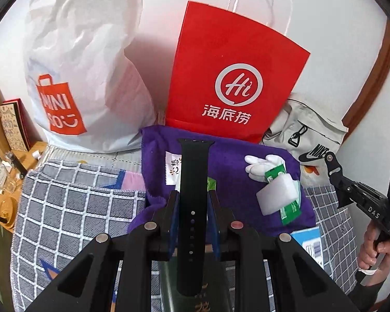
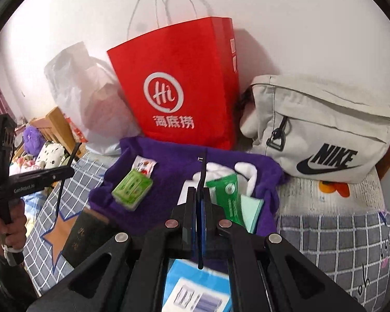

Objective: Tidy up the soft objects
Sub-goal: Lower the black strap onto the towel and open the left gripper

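Left gripper (image 1: 192,202): clamped flat on a black watch strap (image 1: 193,182) that stands up between the pads.
Right gripper (image 2: 200,202): pinched shut on a thin black strap piece (image 2: 201,179), seen edge-on.
Purple cloth (image 1: 228,148): spread on the checked bedcover (image 1: 70,208) — it carries a white sponge block (image 1: 277,199) and a green packet (image 2: 227,192).
Behind: red paper bag (image 1: 228,59), beige Nike bag (image 2: 322,130) — both against the wall.

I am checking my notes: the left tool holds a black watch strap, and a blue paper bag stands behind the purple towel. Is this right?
Not quite. The paper bag is red, not blue, as the left wrist view shows. The left tool does hold the black watch strap, and the bag stands behind the purple towel.
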`<state>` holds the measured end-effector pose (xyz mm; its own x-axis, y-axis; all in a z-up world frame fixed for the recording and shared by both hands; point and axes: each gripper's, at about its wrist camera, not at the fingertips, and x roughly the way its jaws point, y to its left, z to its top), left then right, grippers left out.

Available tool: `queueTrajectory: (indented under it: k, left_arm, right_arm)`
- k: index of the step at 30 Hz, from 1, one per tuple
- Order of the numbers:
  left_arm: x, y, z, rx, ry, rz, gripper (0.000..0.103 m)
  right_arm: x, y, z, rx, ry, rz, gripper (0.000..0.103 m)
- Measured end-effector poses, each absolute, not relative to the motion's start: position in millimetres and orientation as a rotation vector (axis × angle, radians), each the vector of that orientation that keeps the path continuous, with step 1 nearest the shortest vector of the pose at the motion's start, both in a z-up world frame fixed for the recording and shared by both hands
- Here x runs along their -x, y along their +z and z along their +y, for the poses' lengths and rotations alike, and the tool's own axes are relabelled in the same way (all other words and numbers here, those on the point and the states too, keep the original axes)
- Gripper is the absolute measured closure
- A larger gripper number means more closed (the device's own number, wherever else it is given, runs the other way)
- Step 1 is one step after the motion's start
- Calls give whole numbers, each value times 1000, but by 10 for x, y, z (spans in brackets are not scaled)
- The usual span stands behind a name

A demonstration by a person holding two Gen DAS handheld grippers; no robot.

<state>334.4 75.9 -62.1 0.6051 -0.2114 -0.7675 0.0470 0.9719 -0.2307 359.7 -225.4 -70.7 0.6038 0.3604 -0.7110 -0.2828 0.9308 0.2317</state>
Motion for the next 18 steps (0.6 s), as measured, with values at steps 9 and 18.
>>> queueTrajectory:
  k: [9,18]
  left_arm:
    - [-3638,-782,722,190,-153,939,83]
    - [-3924,-1050,731,218,-151,984,83]
  right_arm:
    - [-3841,-963,-2335,-146,360,874,100]
    - [-4024,-1288,-2357,-142,357,984,100]
